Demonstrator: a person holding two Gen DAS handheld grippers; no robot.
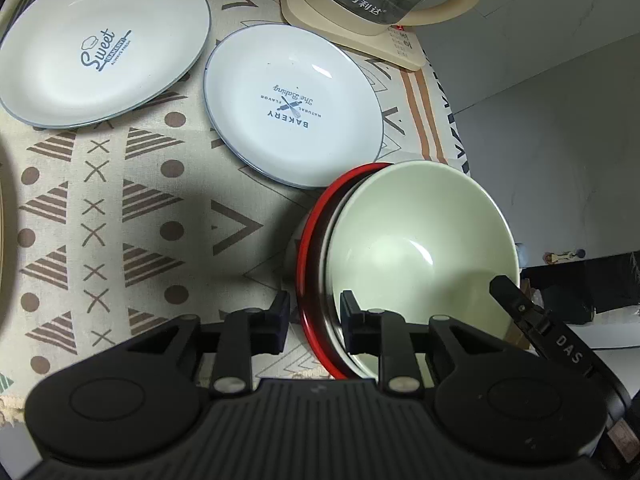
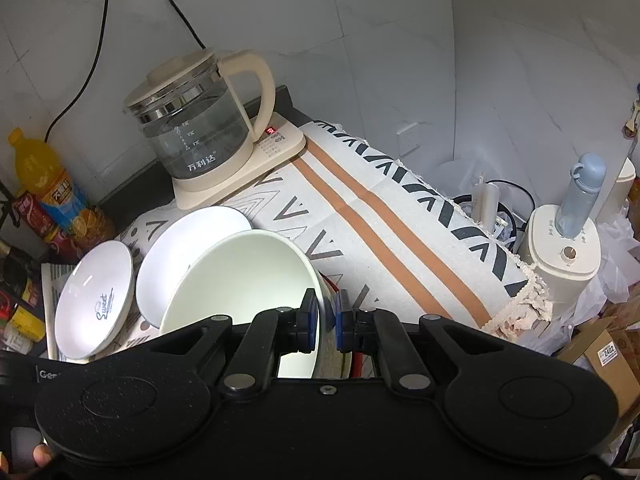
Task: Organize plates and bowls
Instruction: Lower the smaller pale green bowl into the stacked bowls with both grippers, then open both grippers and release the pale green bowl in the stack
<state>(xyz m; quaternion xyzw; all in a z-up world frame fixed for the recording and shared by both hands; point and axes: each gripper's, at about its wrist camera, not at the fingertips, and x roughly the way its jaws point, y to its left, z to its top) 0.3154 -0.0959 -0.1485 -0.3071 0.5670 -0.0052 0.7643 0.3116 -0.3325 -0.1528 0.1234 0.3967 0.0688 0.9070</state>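
A pale green bowl [image 1: 420, 240] sits tilted inside a red-rimmed bowl [image 1: 310, 256] at the table's right edge. My left gripper [image 1: 314, 320] straddles the near rims of both bowls, jaws apart around them. My right gripper [image 2: 328, 320] is shut on the green bowl's rim [image 2: 240, 280]; its fingers also show at the bowl's right in the left wrist view [image 1: 516, 300]. Two white plates lie on the cloth: a "Sweet" plate [image 1: 100, 44] far left and a "Bakery" plate [image 1: 292, 104] beside the bowls. Both show in the right wrist view, "Sweet" [image 2: 96, 300] and "Bakery" [image 2: 180, 248].
A glass kettle on a cream base [image 2: 208, 128] stands at the back of the patterned tablecloth [image 2: 400, 240]. Bottles [image 2: 44, 184] crowd the left. A cream appliance with a blue bottle [image 2: 568, 240] stands off the table's right edge. The floor is right of the bowls [image 1: 560, 140].
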